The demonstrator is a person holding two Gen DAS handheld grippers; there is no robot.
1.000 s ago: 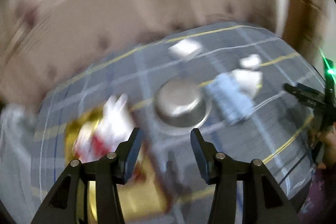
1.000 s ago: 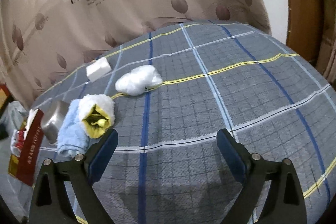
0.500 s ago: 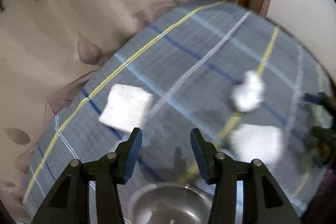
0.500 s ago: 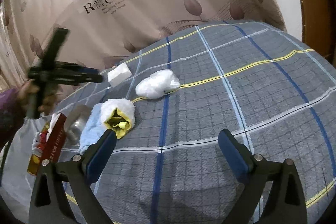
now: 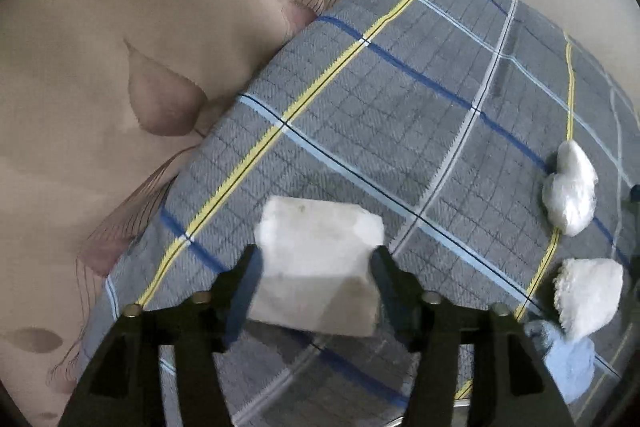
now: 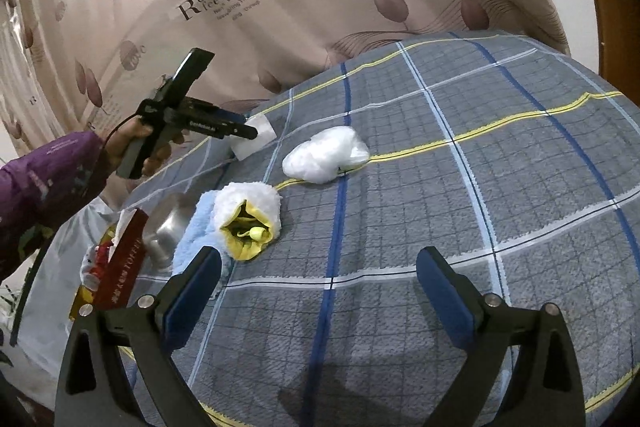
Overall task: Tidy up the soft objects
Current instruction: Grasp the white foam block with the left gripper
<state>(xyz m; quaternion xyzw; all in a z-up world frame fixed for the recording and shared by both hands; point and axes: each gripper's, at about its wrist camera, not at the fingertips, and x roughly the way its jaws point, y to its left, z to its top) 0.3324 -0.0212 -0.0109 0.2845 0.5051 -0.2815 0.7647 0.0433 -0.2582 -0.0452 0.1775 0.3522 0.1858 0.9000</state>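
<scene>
The left gripper [image 5: 316,269], jaws opening, straddles the white rectangular foam block [image 5: 316,267] near the grey plaid bedspread's [image 5: 400,107] curtain-side edge. The right gripper [image 6: 318,281] gapes empty above bare bedspread, away from the block.

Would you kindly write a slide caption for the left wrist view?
Left tongs opening around a white foam block on the plaid bedspread.
</scene>
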